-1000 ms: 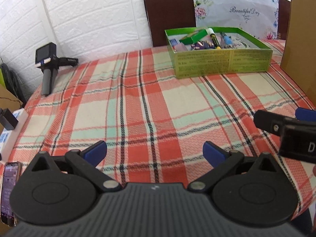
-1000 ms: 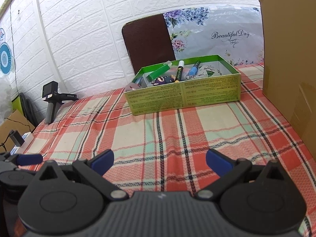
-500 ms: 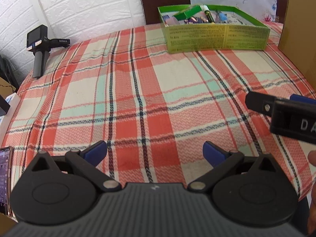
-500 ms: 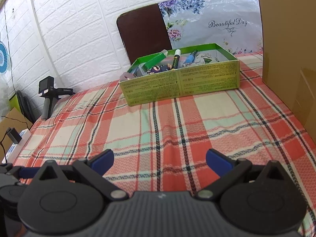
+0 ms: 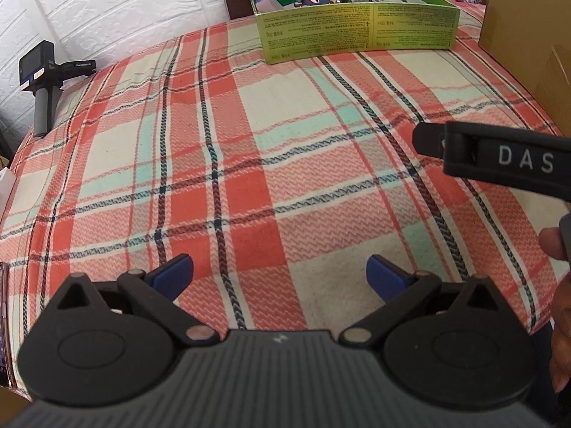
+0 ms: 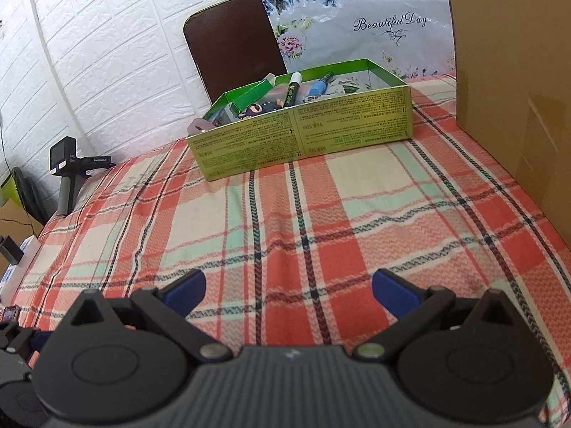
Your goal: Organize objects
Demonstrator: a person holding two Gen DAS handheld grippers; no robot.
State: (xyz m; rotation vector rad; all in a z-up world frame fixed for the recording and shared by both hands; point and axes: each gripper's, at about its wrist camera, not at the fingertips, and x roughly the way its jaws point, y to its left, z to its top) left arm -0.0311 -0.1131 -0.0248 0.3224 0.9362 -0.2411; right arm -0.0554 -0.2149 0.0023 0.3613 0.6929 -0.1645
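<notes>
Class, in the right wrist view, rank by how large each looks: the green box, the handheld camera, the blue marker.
1. Green box
2. Handheld camera
3. Blue marker
The marker is partly hidden in the box, so its true size is unsure.

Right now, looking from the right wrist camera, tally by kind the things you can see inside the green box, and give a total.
Markers: 2, a white-capped marker and a blue marker
Green carton: 1
Dark blue figure: 1
Pale pink item at the left corner: 1
Total: 5 visible in the green box; its wall may hide more.
</notes>
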